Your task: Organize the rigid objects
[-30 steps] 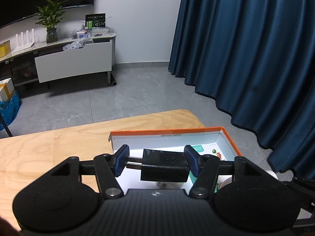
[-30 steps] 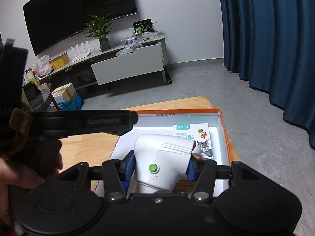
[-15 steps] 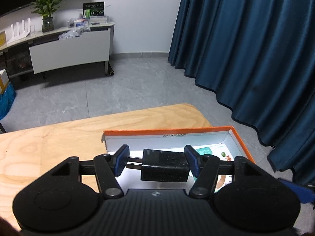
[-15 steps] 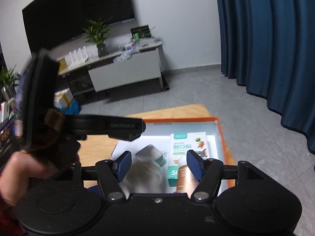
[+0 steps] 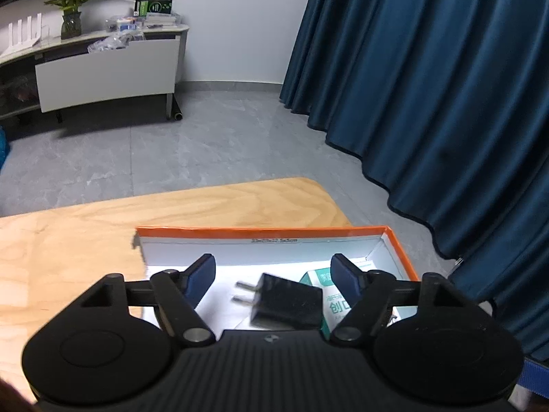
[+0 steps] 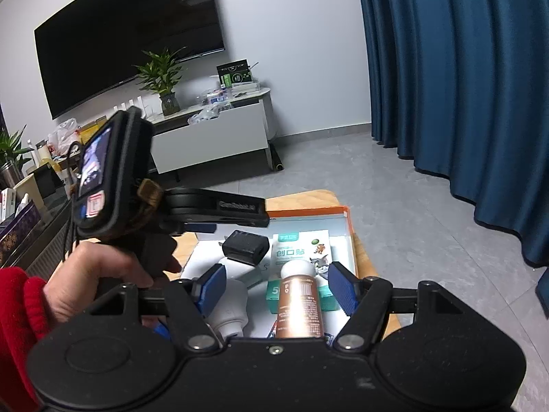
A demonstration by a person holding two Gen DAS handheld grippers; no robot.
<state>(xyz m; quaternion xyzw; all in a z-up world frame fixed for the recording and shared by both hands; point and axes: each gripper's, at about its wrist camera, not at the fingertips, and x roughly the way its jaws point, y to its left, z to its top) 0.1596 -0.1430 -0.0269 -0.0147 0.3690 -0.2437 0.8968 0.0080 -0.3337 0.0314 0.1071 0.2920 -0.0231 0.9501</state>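
Now the left gripper is opening its jaws and the black charger, free between them, seems to lie in the orange-rimmed box, while the right gripper stands open over it, so a low withdrawal could knock the copper bottle.

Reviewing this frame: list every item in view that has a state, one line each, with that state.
Left gripper: jaws opening, nothing held.
Right gripper: open, empty.
Black two-pin plug adapter: released, lying in box.
Orange-rimmed white cardboard box: open-topped, on wooden table.
Copper-coloured bottle with white cap: lying in box.
Green-and-white plaster pack: lying flat in box.
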